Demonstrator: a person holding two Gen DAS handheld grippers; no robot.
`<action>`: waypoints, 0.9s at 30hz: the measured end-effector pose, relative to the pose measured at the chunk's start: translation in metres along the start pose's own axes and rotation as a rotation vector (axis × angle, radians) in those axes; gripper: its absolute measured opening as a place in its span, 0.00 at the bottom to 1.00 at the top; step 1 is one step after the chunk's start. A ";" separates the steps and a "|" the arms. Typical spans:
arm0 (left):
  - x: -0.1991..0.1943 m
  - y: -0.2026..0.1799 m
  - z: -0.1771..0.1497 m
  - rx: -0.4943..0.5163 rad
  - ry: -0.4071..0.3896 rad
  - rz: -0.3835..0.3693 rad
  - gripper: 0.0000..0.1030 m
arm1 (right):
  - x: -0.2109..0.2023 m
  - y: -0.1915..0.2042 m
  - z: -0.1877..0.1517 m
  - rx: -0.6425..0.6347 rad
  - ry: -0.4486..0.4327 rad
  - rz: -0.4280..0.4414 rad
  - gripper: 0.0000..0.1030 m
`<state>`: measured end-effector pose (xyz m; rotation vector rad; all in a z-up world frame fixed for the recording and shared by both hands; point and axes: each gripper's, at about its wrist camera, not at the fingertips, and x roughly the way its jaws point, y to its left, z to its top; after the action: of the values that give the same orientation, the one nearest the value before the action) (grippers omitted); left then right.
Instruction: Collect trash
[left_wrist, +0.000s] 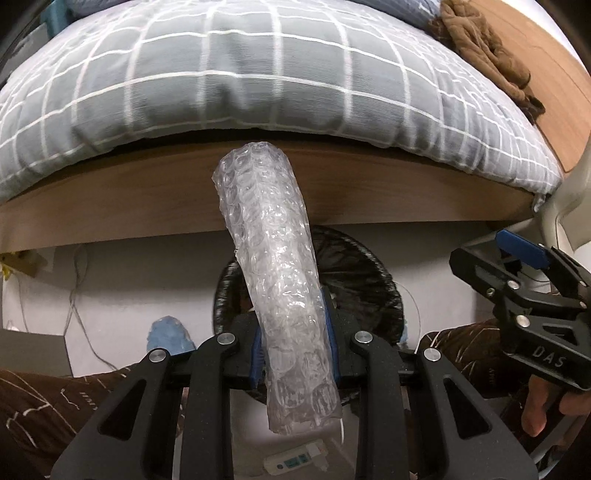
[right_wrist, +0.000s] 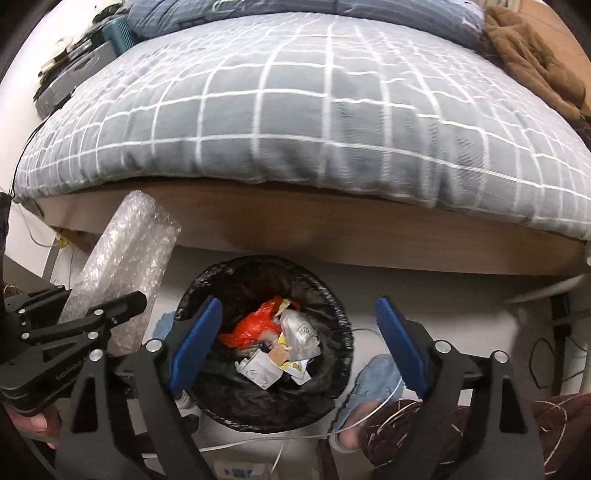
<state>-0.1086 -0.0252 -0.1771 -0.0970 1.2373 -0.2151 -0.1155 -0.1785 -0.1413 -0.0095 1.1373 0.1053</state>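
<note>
My left gripper is clamped on the bubble wrap roll, sitting just left of the bin. Right gripper hangs wide open and empty over it. I'd centre the roll above the rim before letting go.

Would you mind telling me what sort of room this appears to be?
Most likely a bedroom: a grey quilt with a white grid pattern lies on a wooden bed frame, and a small round bin lined with a black plastic bag stands on the floor beside it.
</note>
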 end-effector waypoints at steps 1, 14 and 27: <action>0.001 -0.005 0.001 0.008 -0.001 -0.002 0.24 | -0.002 -0.003 -0.003 0.004 -0.005 -0.004 0.80; 0.015 -0.041 0.003 0.062 -0.009 0.012 0.32 | -0.015 -0.042 -0.005 0.069 -0.031 -0.031 0.80; -0.030 -0.018 0.009 -0.002 -0.170 0.109 0.94 | -0.035 -0.026 0.011 0.043 -0.112 -0.032 0.80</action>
<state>-0.1111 -0.0371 -0.1433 -0.0481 1.0700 -0.1089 -0.1180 -0.2066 -0.1062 0.0165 1.0271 0.0525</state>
